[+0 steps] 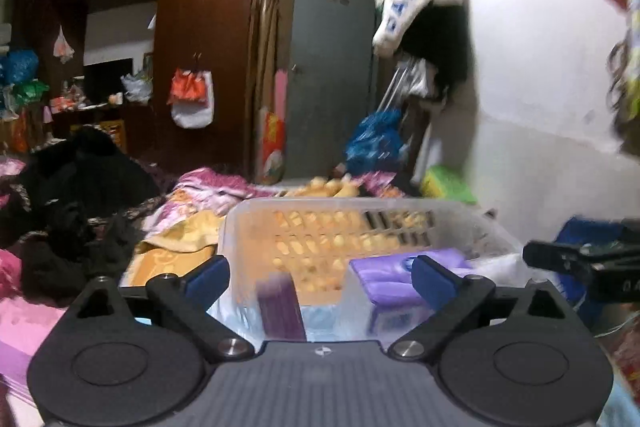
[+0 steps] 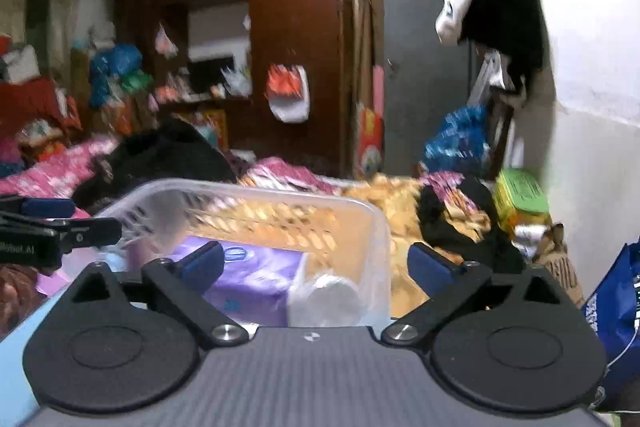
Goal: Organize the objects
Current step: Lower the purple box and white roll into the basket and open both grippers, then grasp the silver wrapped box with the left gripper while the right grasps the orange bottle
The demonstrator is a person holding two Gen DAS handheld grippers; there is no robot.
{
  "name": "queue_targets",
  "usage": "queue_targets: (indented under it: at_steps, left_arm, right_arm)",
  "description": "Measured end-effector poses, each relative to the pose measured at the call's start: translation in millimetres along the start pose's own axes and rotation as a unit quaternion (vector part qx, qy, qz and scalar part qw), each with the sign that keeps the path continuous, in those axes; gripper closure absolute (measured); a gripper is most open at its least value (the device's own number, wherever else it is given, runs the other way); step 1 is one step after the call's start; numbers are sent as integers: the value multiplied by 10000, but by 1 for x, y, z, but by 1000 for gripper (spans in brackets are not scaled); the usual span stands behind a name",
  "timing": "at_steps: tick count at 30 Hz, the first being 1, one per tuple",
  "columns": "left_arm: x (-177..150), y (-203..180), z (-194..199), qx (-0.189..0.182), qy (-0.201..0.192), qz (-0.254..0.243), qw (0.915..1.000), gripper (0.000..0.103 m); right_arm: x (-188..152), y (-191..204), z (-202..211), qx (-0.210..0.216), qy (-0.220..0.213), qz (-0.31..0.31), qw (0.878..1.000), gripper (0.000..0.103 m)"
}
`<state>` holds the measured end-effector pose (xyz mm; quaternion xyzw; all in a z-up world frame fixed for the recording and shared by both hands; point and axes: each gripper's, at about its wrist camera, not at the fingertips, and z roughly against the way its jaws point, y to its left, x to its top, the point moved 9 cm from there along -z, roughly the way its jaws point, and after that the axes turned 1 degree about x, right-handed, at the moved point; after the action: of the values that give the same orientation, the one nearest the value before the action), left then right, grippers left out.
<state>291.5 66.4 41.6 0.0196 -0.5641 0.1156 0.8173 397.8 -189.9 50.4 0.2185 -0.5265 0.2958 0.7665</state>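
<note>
A clear plastic basket (image 1: 472, 227) sits on the bed in front of both grippers; it also shows in the right wrist view (image 2: 376, 223). Inside lie a purple tissue pack (image 1: 384, 279) (image 2: 256, 275), a dark purple box (image 1: 280, 307) and a clear plastic bag (image 2: 328, 299). My left gripper (image 1: 318, 277) is open and empty, its fingers over the basket's near side. My right gripper (image 2: 314, 265) is open and empty, spanning the basket's right wall. Each gripper shows at the edge of the other's view (image 1: 580, 259) (image 2: 60, 231).
The bed is strewn with an orange blanket (image 2: 416, 211), pink bedding (image 1: 208, 187) and black clothes (image 1: 80, 187). A green box (image 2: 520, 199) and a blue bag (image 2: 616, 311) lie at the right by the white wall. A wardrobe (image 1: 200, 47) and a grey door (image 1: 332, 67) stand behind.
</note>
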Motion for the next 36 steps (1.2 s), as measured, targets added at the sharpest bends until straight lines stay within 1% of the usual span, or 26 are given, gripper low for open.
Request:
queue_targets:
  at_steps: [3, 6, 9, 12, 14, 16, 17, 20, 24, 26, 27, 30, 31, 32, 36]
  left_arm:
    - [-29, -3, 24, -329, -48, 155, 9993, 4]
    - [-66, -9, 34, -419, 43, 28, 9991, 4]
    - [-89, -15, 31, -454, 197, -61, 9988, 4]
    - [-98, -20, 19, -458, 380, -66, 9982, 4]
    - [-102, -23, 9, -445, 544, -53, 9975, 4]
    - [-107, -25, -3, -419, 702, -38, 9966, 4]
    - [-109, -24, -6, -382, 708, -5, 9968, 4]
    - [-115, -27, -16, -374, 839, 13, 9958, 4]
    - [-118, -30, -28, -208, 909, -10, 9956, 4]
    - [-122, -30, -34, -185, 1015, 47, 9947, 4]
    - [-123, -30, -36, -156, 1052, 65, 9943, 4]
    - [-123, -29, -38, -64, 1084, 51, 9941, 4]
    - [-124, -30, -39, -57, 1089, 45, 9940, 4]
    - [-122, -32, -40, -43, 1086, 52, 9941, 4]
    - [-119, -38, -46, 12, 1087, 154, 9940, 5]
  right_arm:
    - [-25, 6, 42, 385, -259, -254, 9986, 0]
    - [-69, 20, 85, 641, -475, -254, 9965, 0]
    - [-107, 43, 119, 944, -568, -115, 9938, 0]
    - [-132, 73, 139, 1386, -557, 63, 9888, 0]
    - [-142, 91, 140, 1571, -483, 302, 9859, 1]
    - [-145, 101, 133, 1578, -396, 600, 9849, 3]
    - [-151, 106, 133, 1569, -397, 595, 9850, 5]
    - [-154, 110, 123, 1867, -253, 365, 9814, 12]
    - [-158, 115, 110, 1848, -131, 477, 9815, 17]
    - [-163, 117, 103, 1783, -38, 552, 9824, 27]
    - [-166, 118, 103, 1749, 0, 582, 9829, 29]
    - [-177, 118, 108, 1636, 18, 643, 9844, 41]
    - [-178, 118, 111, 1627, 27, 648, 9845, 47]
    - [-179, 116, 114, 1643, 39, 631, 9844, 51]
    - [-185, 115, 115, 1696, 103, 620, 9835, 53]
